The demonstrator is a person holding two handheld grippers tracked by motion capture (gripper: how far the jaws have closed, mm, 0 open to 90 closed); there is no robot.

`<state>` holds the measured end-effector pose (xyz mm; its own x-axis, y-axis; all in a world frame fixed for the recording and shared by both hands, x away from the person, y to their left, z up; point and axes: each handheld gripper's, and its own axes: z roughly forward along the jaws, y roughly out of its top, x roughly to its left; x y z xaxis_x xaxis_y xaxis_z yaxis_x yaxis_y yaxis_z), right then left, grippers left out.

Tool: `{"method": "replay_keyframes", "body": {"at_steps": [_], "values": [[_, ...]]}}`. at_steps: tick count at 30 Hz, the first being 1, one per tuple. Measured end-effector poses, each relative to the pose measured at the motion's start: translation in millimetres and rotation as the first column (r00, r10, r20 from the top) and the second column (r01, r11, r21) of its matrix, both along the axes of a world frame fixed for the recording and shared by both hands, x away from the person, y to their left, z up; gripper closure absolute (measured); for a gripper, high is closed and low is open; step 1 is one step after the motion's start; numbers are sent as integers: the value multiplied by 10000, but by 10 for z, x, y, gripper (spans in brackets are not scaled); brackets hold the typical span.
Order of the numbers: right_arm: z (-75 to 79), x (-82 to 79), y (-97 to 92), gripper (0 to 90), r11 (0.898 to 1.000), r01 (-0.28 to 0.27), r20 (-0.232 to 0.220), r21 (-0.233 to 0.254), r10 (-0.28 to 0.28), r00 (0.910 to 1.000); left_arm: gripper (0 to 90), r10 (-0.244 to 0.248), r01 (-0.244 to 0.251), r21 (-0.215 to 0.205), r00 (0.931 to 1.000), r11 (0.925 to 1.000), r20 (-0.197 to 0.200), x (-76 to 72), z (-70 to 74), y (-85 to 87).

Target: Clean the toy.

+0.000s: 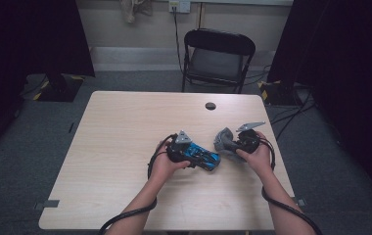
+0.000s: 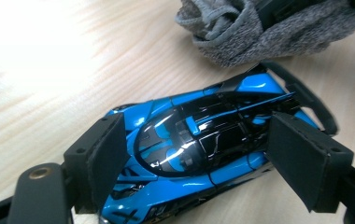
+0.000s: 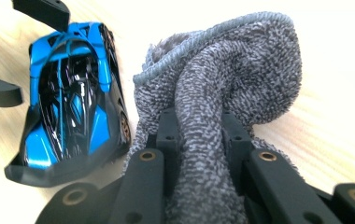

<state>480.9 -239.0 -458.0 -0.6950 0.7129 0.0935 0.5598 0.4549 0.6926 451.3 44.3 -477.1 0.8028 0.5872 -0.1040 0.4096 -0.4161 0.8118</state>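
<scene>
A pale wood-grain table [image 1: 120,147] with rounded corners and a round cable hole stands on grey carpet; a black folding chair [image 1: 217,58] sits behind it at upper centre, dark curtains at both sides. Just right of the frame's centre lies a glossy blue-and-black toy car [image 2: 199,144], low and sleek; the left gripper [image 2: 199,156] straddles its sides, flat black pads beside the bodywork, contact uncertain. Just right of the car, the right gripper [image 3: 199,140] is clenched on a bunched grey looped-pile cloth [image 3: 241,70].
</scene>
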Motion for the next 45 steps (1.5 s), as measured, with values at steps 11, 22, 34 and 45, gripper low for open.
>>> {"method": "replay_keyframes", "body": {"at_steps": [11,22,34,45], "values": [[283,-19,268,744,9978,-607,345,271,597,9976,184,123,-116,303,9996,9995,-237,-137,146,465],[409,-38,798,742,9850,-1644,493,521,1619,9856,184,567,-558,303,9978,9980,-328,-313,146,1020],[348,-137,1461,739,9540,-2912,436,712,2887,9564,185,1073,-1063,342,9939,9937,-258,-486,167,1490],[166,-317,2062,735,9060,-4191,174,591,4189,9079,193,1757,-1758,39,9827,9844,-592,-637,152,1927]]}}
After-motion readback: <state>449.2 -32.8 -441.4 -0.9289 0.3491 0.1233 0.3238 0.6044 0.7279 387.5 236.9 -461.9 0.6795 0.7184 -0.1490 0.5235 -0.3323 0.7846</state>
